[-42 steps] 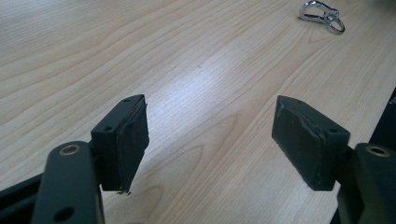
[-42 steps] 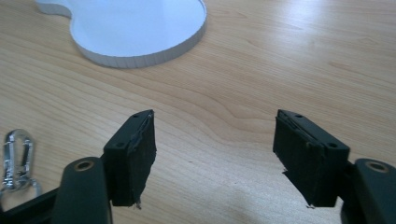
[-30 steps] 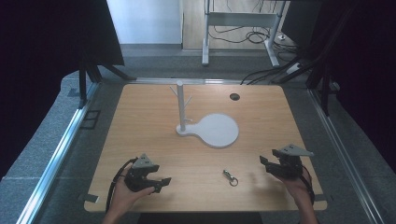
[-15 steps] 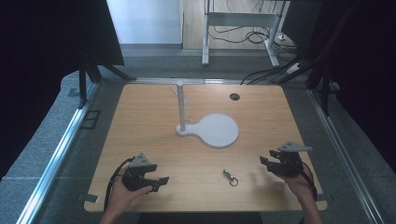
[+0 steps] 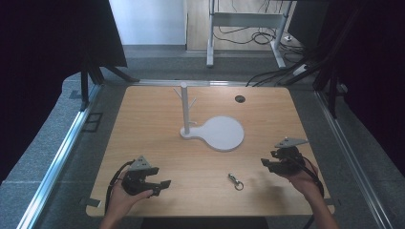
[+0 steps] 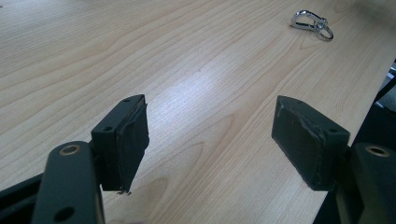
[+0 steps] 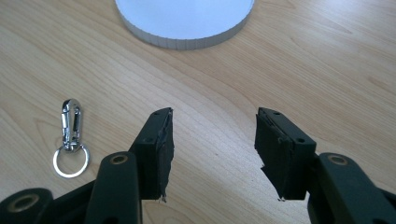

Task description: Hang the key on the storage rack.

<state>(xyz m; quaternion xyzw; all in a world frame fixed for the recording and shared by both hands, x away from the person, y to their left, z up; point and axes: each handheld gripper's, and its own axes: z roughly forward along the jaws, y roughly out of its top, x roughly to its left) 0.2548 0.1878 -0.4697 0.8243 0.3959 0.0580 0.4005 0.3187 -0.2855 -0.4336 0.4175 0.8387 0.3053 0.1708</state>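
The left gripper [image 5: 160, 183] is held with jaws spread and nothing between them, low over the worktop [image 5: 153, 138] near its front edge, well left of the clip [image 5: 235, 181]. The right gripper [image 5: 265, 162] is likewise held agape and empty, right of the clip. The clip lies flat on the worktop, in front of the white stand [image 5: 222, 133].

Bare table [image 5: 157, 138] is seen between both grippers. The middle is blocked by a white stand [image 5: 216, 132] with its upright post [image 5: 185, 107]; a small clip [image 5: 235, 181] lies nearer.
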